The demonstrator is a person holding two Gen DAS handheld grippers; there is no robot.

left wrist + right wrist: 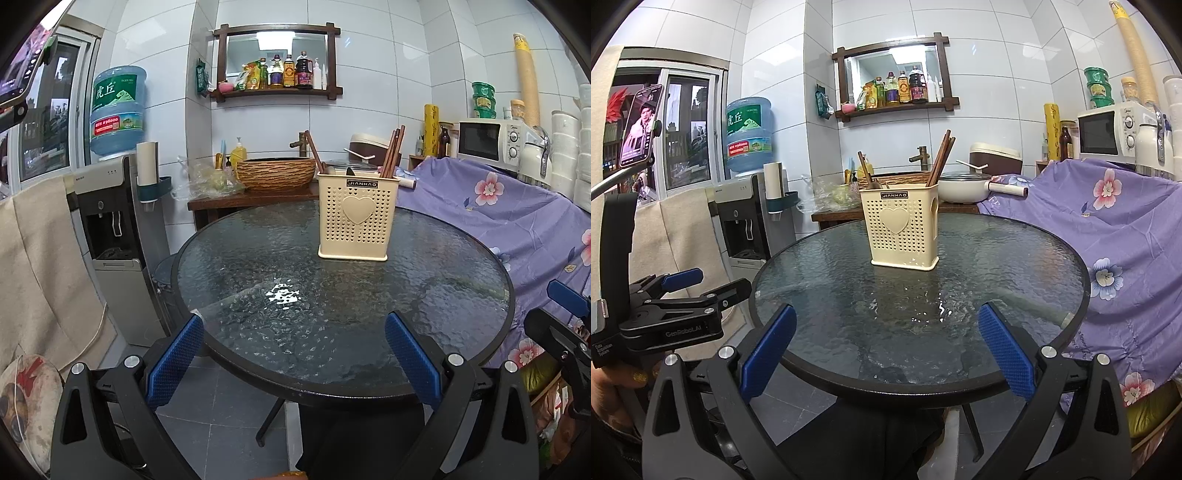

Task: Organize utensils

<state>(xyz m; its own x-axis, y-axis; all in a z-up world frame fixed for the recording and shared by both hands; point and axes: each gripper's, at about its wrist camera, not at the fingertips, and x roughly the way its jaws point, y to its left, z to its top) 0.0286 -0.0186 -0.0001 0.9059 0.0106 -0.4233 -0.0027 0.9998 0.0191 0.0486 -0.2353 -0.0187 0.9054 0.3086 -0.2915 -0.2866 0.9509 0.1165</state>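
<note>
A cream perforated utensil holder [356, 222] [900, 228] with a heart on its front stands upright on the far part of the round glass table [258, 295] [1015, 266]. Brown chopsticks [393, 151] [940, 158] lean out of its right side, and a wooden spoon handle [865, 168] and dark utensil tops show on its left. My left gripper [293, 349] is open over the table's near edge, nothing between its blue pads. My right gripper [886, 345] is also open and empty at the near edge. The left gripper [683, 295] appears at the left of the right wrist view.
A water dispenser [110, 229] stands left of the table. A purple floral cloth [509, 229] covers furniture on the right, with a microwave [487, 142] behind. A woven basin [275, 172] and a white pot [964, 188] sit on the counter beyond the table. A phone [641, 125] hangs on a mount at left.
</note>
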